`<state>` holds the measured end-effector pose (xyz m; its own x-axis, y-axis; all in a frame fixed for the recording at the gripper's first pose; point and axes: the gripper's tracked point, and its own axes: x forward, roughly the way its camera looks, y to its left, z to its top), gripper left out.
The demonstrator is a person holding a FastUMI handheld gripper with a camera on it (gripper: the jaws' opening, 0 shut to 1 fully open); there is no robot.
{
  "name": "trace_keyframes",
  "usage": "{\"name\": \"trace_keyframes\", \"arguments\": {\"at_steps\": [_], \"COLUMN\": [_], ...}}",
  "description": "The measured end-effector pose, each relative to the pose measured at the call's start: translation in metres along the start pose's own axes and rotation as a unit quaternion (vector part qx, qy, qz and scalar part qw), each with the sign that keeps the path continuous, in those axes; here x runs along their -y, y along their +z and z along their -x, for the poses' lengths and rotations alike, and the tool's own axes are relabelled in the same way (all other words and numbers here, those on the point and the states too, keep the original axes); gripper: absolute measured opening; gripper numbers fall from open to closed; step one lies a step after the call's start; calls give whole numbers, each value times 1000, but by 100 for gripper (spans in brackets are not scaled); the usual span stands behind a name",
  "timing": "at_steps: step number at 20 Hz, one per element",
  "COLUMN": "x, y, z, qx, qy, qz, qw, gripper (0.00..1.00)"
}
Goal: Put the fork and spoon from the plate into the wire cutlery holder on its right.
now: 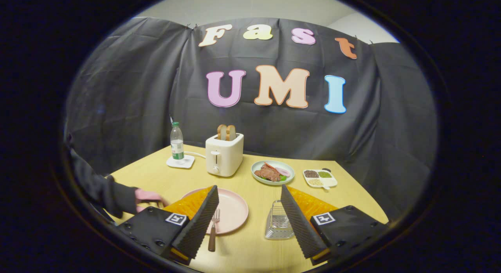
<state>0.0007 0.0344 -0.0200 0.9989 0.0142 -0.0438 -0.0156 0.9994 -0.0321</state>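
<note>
A pink plate [231,210] lies on the wooden table just ahead of my fingers, partly hidden behind the left one. A fork [213,228] with a brown handle rests on the plate's near rim, its handle reaching onto the table. The spoon is hidden from me. To the plate's right stands the wire cutlery holder [278,226], partly behind my right finger. My gripper [249,190] hovers open above the table, with the fork and the holder showing between its fingers and nothing held.
Further back stand a white toaster [224,154] with bread, a water bottle [177,143] on a white coaster, a bowl of food [273,172] and a divided dish of grains [320,178]. A person's sleeve and hand [146,196] rest on the table left of the plate.
</note>
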Motion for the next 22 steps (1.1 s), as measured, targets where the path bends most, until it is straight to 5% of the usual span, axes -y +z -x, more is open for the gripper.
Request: {"name": "trace_keyframes", "arguments": {"at_steps": [22], "x": [-54], "y": [-145], "z": [-31], "qx": [-151], "qy": [37], "qz": [-6], "qw": [988], "gripper": [100]}}
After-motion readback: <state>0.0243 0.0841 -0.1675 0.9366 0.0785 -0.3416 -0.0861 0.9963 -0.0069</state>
